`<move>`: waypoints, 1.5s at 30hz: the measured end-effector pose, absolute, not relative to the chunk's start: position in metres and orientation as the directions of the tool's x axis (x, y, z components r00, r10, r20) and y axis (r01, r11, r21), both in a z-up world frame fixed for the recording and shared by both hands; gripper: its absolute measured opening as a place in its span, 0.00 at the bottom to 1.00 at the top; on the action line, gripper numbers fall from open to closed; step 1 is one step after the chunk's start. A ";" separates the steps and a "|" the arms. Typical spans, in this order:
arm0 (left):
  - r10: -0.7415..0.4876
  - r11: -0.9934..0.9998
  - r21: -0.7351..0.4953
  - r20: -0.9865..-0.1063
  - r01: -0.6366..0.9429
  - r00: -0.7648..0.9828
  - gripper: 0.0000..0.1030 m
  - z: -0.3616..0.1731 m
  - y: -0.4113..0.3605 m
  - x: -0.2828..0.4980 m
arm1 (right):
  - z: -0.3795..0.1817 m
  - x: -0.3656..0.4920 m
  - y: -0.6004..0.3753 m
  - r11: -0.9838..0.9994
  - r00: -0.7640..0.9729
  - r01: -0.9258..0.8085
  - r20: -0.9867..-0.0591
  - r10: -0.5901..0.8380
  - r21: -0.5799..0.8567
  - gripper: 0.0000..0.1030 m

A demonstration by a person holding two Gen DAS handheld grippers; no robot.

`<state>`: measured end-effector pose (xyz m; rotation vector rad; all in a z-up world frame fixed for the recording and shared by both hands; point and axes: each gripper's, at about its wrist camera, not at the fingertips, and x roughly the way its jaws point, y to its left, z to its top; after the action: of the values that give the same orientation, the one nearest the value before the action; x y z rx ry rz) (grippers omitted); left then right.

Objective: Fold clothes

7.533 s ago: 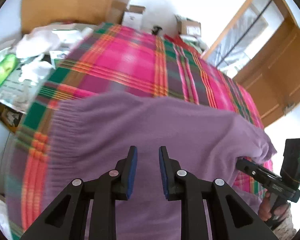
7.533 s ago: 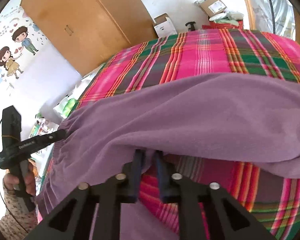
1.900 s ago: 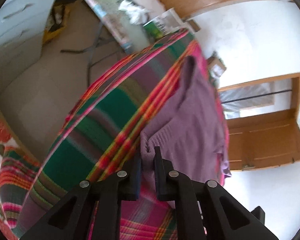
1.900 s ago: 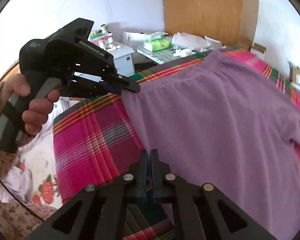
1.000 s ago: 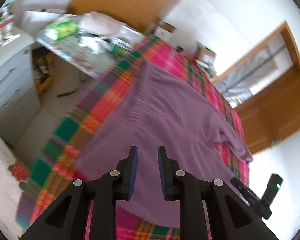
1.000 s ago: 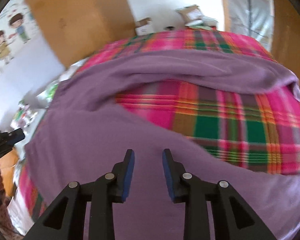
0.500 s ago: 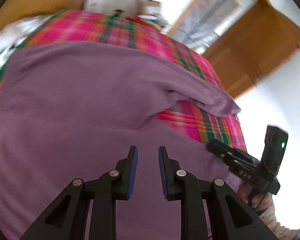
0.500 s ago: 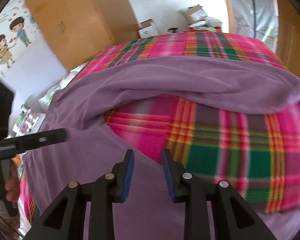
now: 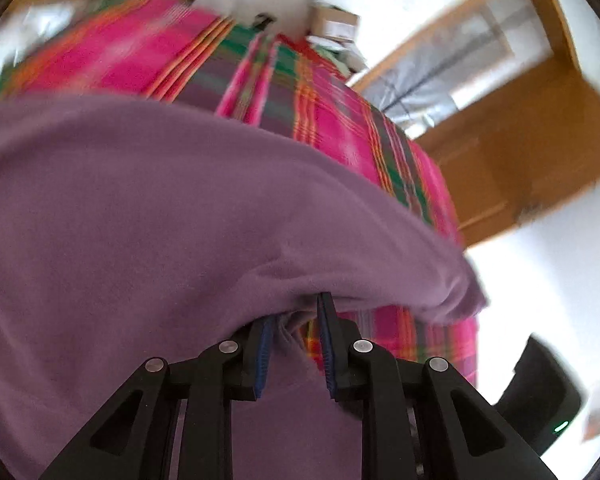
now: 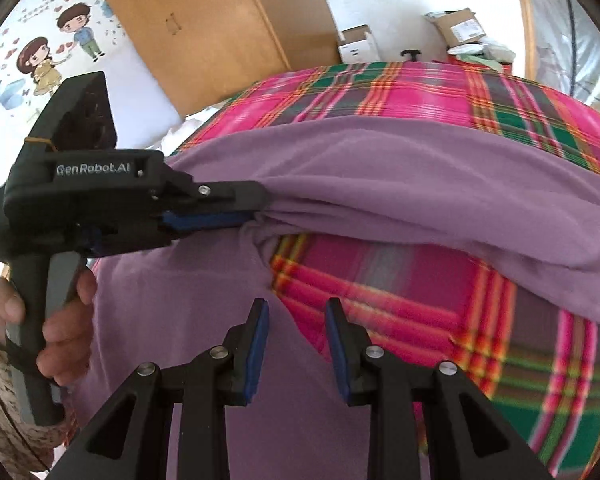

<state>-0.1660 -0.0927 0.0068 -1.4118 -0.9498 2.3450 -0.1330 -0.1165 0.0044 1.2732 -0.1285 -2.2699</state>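
A purple sweater is spread over a bed covered with a pink and green plaid blanket. Part of the sweater is lifted up, so a strip of the blanket is seen under the raised fold.

The left gripper is pushed in under the raised fold of the sweater. Its two fingers are set a little apart, with a bit of purple cloth seen between them. In the right wrist view the same left gripper is seen from the side, with its tips right at the bunched edge of the sweater, where the cloth is pulled into tight lines. Whether the cloth is really pinched cannot be told from the pictures. The handle of this gripper is held by a hand in a speckled sleeve.

The right gripper is held just above the sweater, near the spot where the purple cloth meets the blanket. Its blue pads are spread wide and nothing is held between them.

Past the far side of the sweater, a wooden wardrobe and some cardboard boxes are seen. A cartoon wall sticker of two children is seen beside the wardrobe. A wooden door is seen off to the right of the sweater.
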 end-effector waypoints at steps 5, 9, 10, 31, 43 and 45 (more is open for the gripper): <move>0.524 -0.747 -0.654 -0.690 0.120 -0.499 0.22 0.001 -0.089 -0.166 | 0.006 -0.149 -0.132 -0.831 -0.381 0.434 -0.764 -0.520 0.349 0.29; 0.539 -0.725 -0.677 -0.673 0.128 -0.506 0.22 0.003 -0.093 -0.164 | 0.005 -0.153 -0.143 -0.814 -0.359 0.449 -0.760 -0.541 0.367 0.32; 0.541 -0.722 -0.679 -0.673 0.132 -0.505 0.22 0.003 -0.094 -0.163 | 0.005 -0.153 -0.146 -0.811 -0.354 0.455 -0.761 -0.544 0.368 0.31; 0.423 -0.879 -0.477 -0.753 -0.025 -0.505 0.22 0.039 -0.052 -0.133 | 0.037 -0.096 -0.126 -0.729 -0.363 0.535 -0.663 -0.655 0.427 0.16; 0.195 -0.981 -0.161 -0.845 -0.111 -0.498 0.23 0.032 -0.006 -0.134 | 0.032 -0.101 0.085 -0.933 -0.626 -0.004 -0.729 -0.278 0.359 0.30; 0.164 -0.986 -0.125 -0.848 -0.111 -0.505 0.23 0.031 -0.002 -0.135 | 0.030 -0.104 0.120 -0.922 -0.639 -0.102 -0.735 -0.227 0.373 0.32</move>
<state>-0.1347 -0.0020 0.0307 -1.4698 -0.0806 2.5939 -0.1044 0.1199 0.0297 1.3018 -0.5967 -2.7165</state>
